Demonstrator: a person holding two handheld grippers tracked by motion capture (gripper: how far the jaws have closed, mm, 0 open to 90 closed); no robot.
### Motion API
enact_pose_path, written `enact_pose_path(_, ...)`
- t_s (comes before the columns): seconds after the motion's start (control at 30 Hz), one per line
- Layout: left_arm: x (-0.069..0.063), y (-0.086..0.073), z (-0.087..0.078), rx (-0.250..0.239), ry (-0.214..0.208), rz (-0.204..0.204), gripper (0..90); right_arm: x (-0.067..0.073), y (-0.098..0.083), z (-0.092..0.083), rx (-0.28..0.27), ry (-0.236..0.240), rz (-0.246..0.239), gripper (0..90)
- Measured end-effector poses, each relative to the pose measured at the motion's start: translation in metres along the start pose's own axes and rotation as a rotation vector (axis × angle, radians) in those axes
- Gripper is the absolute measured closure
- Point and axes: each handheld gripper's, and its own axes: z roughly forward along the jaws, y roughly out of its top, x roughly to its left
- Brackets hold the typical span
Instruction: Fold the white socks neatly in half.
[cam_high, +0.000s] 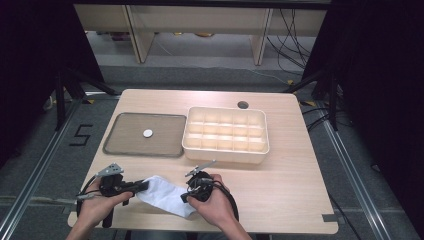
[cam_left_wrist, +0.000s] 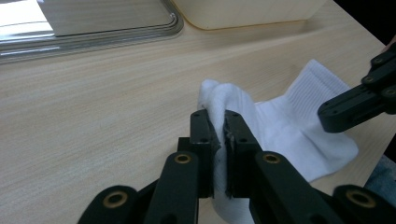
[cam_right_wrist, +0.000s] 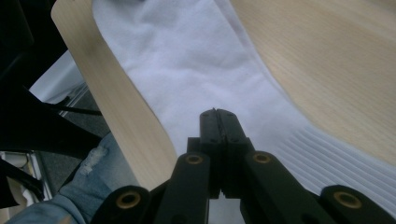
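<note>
From the high view, a white sock (cam_high: 165, 196) lies at the near edge of the desk (cam_high: 290, 190), well short of the box (cam_high: 226, 135), between the left tongs (cam_high: 146, 186) and the right tongs (cam_high: 186, 197).

In the left gripper view, the left tongs (cam_left_wrist: 219, 133) pinch a raised fold of the sock (cam_left_wrist: 285, 126), clamped on the cloth.

In the right gripper view, the right tongs (cam_right_wrist: 217, 122) stand closed and empty over the sock (cam_right_wrist: 187, 60).

The sock looks light, soft and limp; I judge a bunched fold or the ribbed cuff gives the surest hold.
</note>
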Motion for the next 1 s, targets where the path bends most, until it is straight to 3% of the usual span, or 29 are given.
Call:
enact_pose_path(0.03,-0.001,0.0,0.0,0.0,-0.005,-0.002,83.1,0.001,0.001,0.003,0.014,0.007,0.025,90.0)
enact_pose_path(0.2,-0.005,0.003,-0.001,0.0,-0.022,0.003,83.1,0.002,0.007,0.017,0.038,0.008,0.026,90.0)
enact_pose_path(0.3,-0.008,0.004,-0.002,-0.001,-0.034,0.006,83.2,0.001,0.007,0.023,0.056,-0.015,0.031,90.0)
enact_pose_path(0.33,-0.008,0.004,-0.002,-0.001,-0.034,0.006,83.1,0.001,0.007,0.025,0.064,-0.01,0.054,90.0)
enact_pose_path(0.47,-0.012,0.006,-0.007,-0.008,-0.059,-0.006,83.2,-0.004,0.004,0.03,0.065,-0.023,0.036,90.0)
enact_pose_path(0.57,-0.016,0.009,-0.008,-0.017,-0.072,-0.003,83.2,-0.004,0.004,0.031,0.063,-0.017,0.032,90.0)
enact_pose_path(0.7,-0.022,0.013,-0.009,-0.025,-0.092,0.005,83.2,-0.003,0.004,0.031,0.077,-0.021,0.068,90.0)
enact_pose_path(0.83,-0.026,0.017,-0.01,-0.026,-0.096,0.011,83.2,-0.006,0.005,0.032,0.066,-0.008,0.036,90.0)
enact_pose_path(0.93,-0.029,0.02,-0.01,-0.032,-0.106,0.016,83.2,-0.004,0.005,0.031,0.094,-0.009,0.084,90.0)
enact_pose_path(1.0,-0.03,0.021,-0.01,-0.03,-0.116,0.018,83.3,-0.007,0.005,0.033,0.075,-0.001,0.049,90.0)
